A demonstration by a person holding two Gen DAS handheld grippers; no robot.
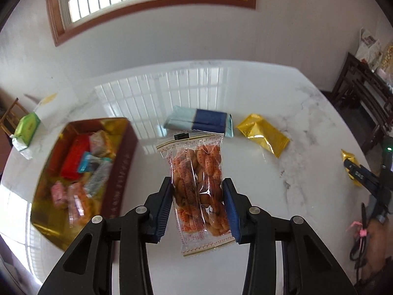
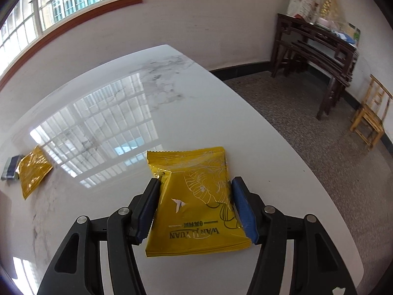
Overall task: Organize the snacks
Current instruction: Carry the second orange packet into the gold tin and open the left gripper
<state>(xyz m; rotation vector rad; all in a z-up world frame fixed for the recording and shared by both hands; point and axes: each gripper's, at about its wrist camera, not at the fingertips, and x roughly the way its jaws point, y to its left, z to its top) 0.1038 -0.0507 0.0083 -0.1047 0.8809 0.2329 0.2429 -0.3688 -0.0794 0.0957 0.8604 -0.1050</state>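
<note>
The clear packet of orange snacks (image 1: 200, 191) sits clamped between the left gripper (image 1: 198, 196) pads, lifted above the marble table (image 1: 282, 103) right of the gold tin (image 1: 44, 211), while the downward-tilted right gripper (image 2: 195, 206) squeezes the yellow packet (image 2: 196, 211) resting on the tabletop.

Glossy marble table (image 1: 270, 93); shiny foil packet (image 2: 196, 204).
</note>
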